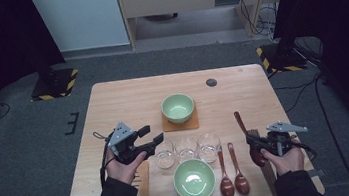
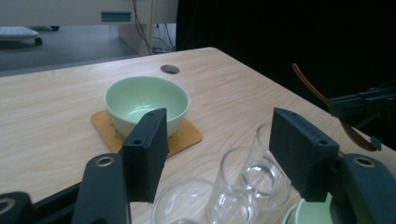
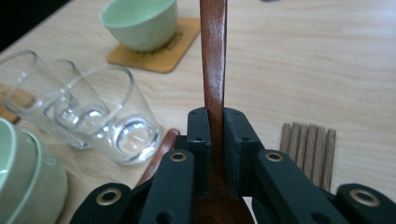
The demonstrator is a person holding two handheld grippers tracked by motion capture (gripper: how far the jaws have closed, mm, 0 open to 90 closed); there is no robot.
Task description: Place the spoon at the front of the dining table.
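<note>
Right tongs [image 3: 214,128] clamp a brown spoon [image 3: 213,60] by its handle, right of the three glasses [image 1: 187,149]. Left tongs [image 1: 151,137] hang parted and empty, left of the glasses.

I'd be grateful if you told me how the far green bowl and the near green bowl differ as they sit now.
The far green bowl sits on an orange-brown coaster; the near green bowl rests straight on the table. The far green bowl is beyond the row of three glasses; the near green bowl is at the person's edge, beside two spoons. Both are pale green, upright and look empty.
</note>
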